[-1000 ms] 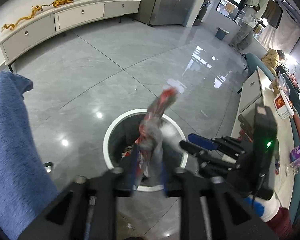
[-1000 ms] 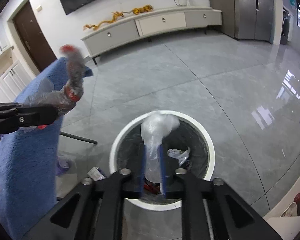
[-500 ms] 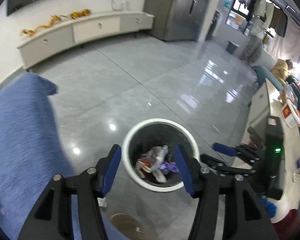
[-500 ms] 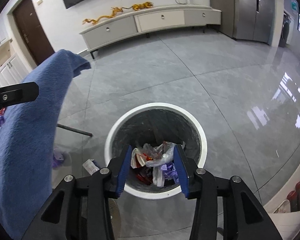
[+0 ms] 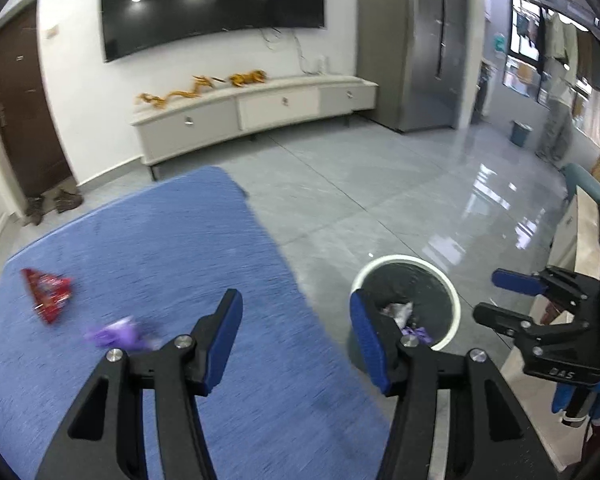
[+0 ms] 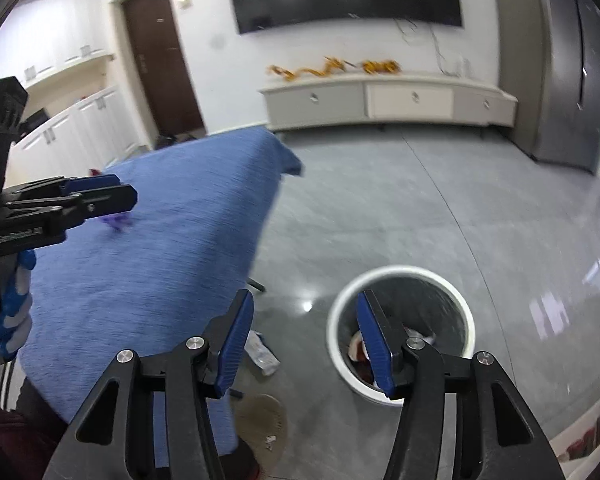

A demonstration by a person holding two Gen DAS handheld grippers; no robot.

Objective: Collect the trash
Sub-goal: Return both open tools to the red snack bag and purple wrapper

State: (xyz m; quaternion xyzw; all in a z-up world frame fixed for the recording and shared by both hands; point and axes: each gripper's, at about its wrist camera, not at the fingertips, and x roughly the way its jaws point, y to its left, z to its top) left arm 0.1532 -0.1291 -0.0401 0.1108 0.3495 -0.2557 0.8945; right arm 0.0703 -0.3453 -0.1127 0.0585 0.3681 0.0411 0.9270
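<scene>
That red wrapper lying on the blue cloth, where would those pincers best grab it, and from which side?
The red wrapper lies flat on the blue cloth, roughly triangular and crinkled. Probably best to come straight down from above with the empty left gripper and pinch a raised crease near its wide middle; its flat edges offer little to catch.

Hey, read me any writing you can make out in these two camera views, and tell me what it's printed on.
"GenRobot.AI", roughly: white print on the side of the left claw, seen in the right wrist view; smeared, so the spelling is unsure.
"DAS", roughly: pale letters on the body of the right claw, seen in the left wrist view; blurred, possibly only part of a word.
Red wrapper: print too blurred to read.
Purple wrapper: too blurred to read.
Nothing else legible.
</scene>
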